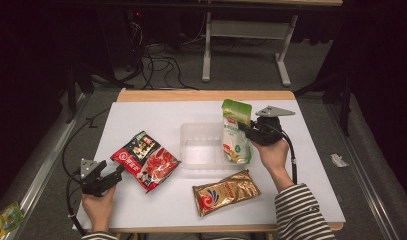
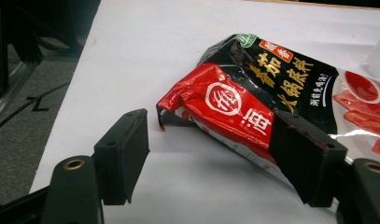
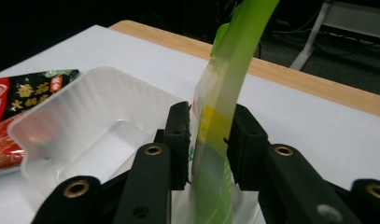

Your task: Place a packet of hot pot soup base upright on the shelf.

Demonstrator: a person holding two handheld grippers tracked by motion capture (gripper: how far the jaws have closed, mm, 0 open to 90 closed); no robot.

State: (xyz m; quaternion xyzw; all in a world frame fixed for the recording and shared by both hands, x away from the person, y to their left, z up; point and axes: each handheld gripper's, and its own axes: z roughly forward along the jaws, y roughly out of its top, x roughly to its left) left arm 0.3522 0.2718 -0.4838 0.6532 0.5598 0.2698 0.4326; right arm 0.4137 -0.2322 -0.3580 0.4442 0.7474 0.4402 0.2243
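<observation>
The green pouch (image 1: 236,131) sits upright, pinched between the right gripper (image 1: 248,131) jaws, hanging over the 3 o'clock end of the clear tray (image 1: 197,145) mid-table. Gold packet (image 1: 226,191) lies at the tray's 5 o'clock. Over at 8 o'clock, the left gripper (image 2: 206,154) is spread wide around a corner of the red-and-black packet (image 2: 253,100), not clamped.

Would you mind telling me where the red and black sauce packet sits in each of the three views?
High view: red and black packet lies left of centre, on the white table.
Left gripper view: centre to right, partly behind the right jaw.
Right gripper view: far left edge.
Shared landmark: the clear plastic tray beside it.
</observation>
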